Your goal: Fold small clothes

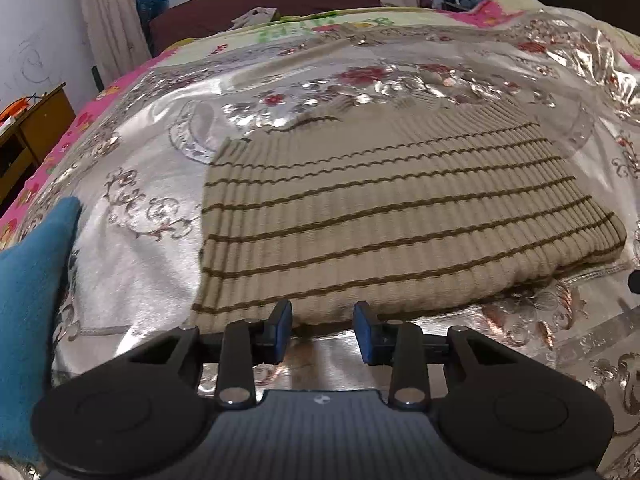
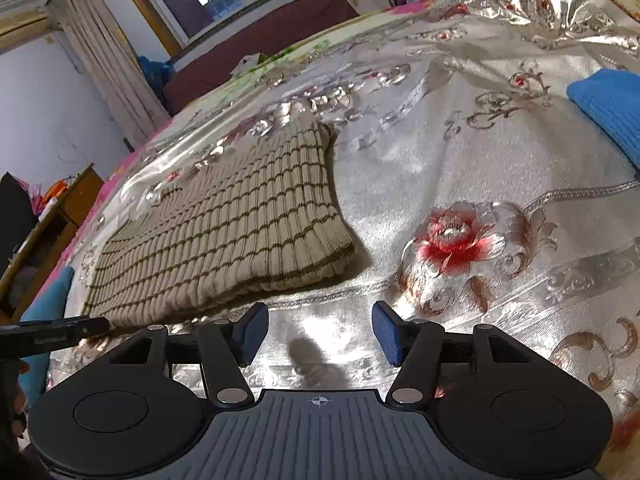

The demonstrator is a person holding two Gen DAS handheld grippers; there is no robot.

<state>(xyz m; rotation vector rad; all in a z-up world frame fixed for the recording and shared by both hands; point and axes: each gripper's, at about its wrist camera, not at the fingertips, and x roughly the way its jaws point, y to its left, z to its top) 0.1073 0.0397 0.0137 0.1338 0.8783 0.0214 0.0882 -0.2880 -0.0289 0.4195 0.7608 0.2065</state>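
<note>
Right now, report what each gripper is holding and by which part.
Nothing is held. The left gripper is open, its pads just short of the striped knit garment's near edge. The right gripper is open over the bare satin bedspread.

Each hand-held gripper is black plastic with blue ribbed pads (silver pivot screws), grey grooved base

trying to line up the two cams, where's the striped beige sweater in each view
Left wrist: striped beige sweater fills the centre, just past the left tongs.
Right wrist: it lies left of centre, beyond and left of the right tongs.
Shared landmark: wooden cabinet at the left edge.
</note>
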